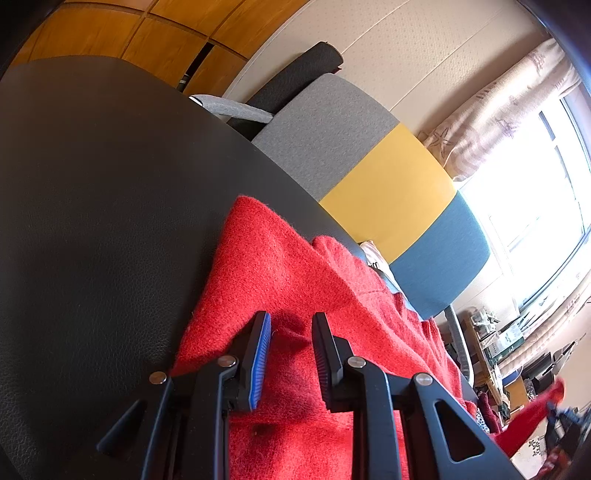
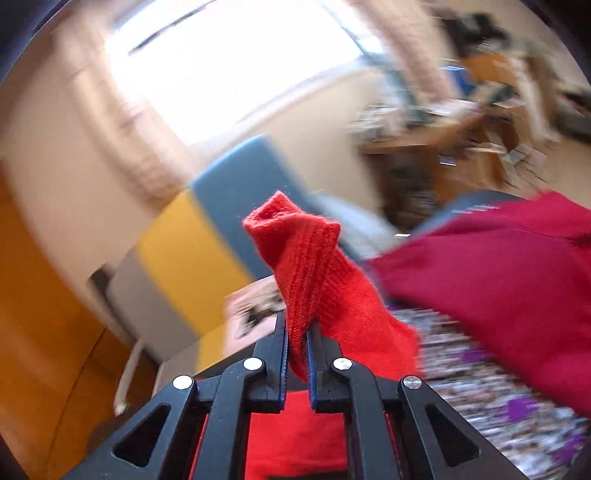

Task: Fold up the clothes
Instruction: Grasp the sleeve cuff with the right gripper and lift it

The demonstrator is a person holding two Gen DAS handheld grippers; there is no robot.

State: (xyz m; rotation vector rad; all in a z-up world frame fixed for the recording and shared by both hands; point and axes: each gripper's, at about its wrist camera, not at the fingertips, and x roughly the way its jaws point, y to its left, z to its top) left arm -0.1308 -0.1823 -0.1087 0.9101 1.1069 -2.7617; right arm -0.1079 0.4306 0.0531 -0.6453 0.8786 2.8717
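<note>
One red sweater (image 2: pixel 317 266) cuff sits pinched between the right tongs (image 2: pixel 296 332).

Room w/ bright window (image 1: pixel 535 206)
Beige wall (image 1: pixel 388 59), patterned curtain (image 1: pixel 498 110), wood panels (image 1: pixel 122 33); grey/yellow/blue chair (image 1: pixel 388 177).

Nothing here can be read. Far off to the right of the left fingers, the cluttered wooden shelf (image 1: pixel 495 339) holds boxes with printed faces, but whatever is on them is too small to make out. Beyond the right fingers the busy patterned cloth (image 2: pixel 491 376) and the small pale printed item (image 2: pixel 255 306) are smeared by motion blur, so no letters, numbers or brand marks come through.
</note>
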